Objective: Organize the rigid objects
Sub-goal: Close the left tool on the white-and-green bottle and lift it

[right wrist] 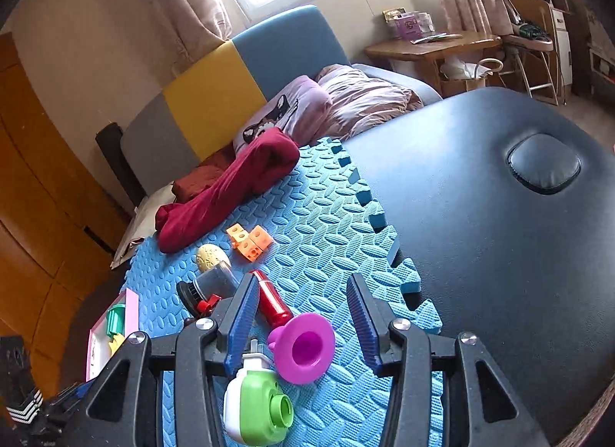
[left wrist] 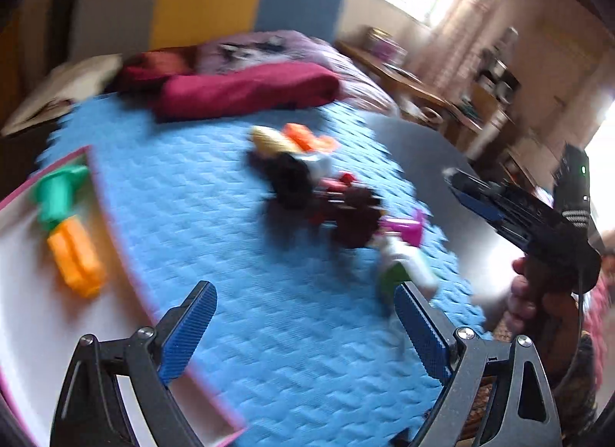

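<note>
Maroon cloth (right wrist: 226, 193) on blue foam mat (right wrist: 319, 216) (mat edge overlapping dark padded table (right wrist: 480, 254)).

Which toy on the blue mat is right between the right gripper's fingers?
The purple funnel-shaped toy. It lies on its side between the open right gripper fingers; the green-and-white toy sits nearer the camera, the red tube off to the left.

glossy plastic on the magenta funnel (right wrist: 305, 347) and red tube (right wrist: 271, 299). embossed foam mat (right wrist: 326, 224); smooth padded leather-like table (right wrist: 480, 216).

toys (right wrist: 303, 347) scattered on blue mat (right wrist: 326, 216)
</note>
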The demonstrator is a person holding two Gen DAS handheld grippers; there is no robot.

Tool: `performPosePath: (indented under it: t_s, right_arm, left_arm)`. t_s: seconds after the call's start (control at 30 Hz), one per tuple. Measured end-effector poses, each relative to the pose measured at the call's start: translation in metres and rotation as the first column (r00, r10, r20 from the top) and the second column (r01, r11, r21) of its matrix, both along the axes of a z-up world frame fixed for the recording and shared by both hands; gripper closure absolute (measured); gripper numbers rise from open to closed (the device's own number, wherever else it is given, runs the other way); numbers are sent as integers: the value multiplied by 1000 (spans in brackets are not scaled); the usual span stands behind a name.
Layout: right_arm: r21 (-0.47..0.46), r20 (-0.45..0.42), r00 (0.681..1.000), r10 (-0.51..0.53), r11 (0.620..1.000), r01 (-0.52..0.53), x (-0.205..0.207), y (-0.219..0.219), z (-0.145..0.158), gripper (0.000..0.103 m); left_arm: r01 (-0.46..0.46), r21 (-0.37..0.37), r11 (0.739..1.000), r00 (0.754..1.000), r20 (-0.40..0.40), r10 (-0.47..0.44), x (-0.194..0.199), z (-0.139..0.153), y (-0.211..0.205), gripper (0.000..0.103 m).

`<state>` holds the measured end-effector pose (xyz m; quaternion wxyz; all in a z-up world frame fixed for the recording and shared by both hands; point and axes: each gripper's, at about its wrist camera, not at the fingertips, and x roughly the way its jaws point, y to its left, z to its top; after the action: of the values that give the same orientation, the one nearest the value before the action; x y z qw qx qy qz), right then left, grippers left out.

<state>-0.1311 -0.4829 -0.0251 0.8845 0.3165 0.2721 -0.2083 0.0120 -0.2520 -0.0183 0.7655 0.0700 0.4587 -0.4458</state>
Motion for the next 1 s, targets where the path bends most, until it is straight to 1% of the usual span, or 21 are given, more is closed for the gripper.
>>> performPosePath:
  t_s: [0.07,0.13,0.3,0.37,0.43,0.53,0.57,0.6,0.63,0.7,0.8,0.87,1.0]
  right_arm:
    - [4,6,1000,3,1000,-3,0,0,0,55]
    - [11,12,1000,1,1000,-1,-1,-1,0,55]
    - [36,40,999,-29,999,28,-7,-7,0,54]
    - [52,52,998,-38,998,35,-9,-11,0,53]
    - [63,55,997,-47,997,44,-11,-13,-1,53]
    - [75,60,997,-55,996,50,-13,-15,-1,53]
    - [80,58,997,-54,996,50,-12,-15,-2,52]
    - [83,53,997,-56,995,51,-12,-16,-3,52]
    - [85,45,998,-55,995,51,-11,-16,-4,52]
    - [87,26,998,-51,995,48,-9,-16,-7,52]
    - [107,-1,1000,-14,994,14,-2,-14,-12,52]
    - [100,-25,1000,8,995,-5,3,-11,-14,52]
    - [98,-55,997,56,994,-51,11,-3,-18,52]
  left_arm:
    - [46,13,999,999,-6,-46,-6,-3,-24,9]
    - [91,20,996,995,-31,-91,-10,-8,-46,9]
    - [162,58,985,985,-62,-158,-23,-21,-86,10]
    - [197,70,978,978,-82,-191,-28,-27,-98,16]
    - [212,83,974,974,-103,-203,-28,-34,-108,16]
    - [213,95,972,971,-134,-199,-25,-44,-119,29]
    - [211,100,972,971,-138,-196,-25,-48,-121,40]
    - [201,97,975,973,-133,-187,-26,-52,-120,48]
    - [194,90,977,977,-110,-184,-27,-51,-117,48]
    - [200,80,977,976,-101,-191,-30,-51,-111,48]
    - [198,73,978,979,-60,-194,-34,-50,-95,48]
    - [194,67,979,981,-34,-192,-38,-52,-82,48]
    - [199,83,976,979,21,-202,-49,-52,-65,48]
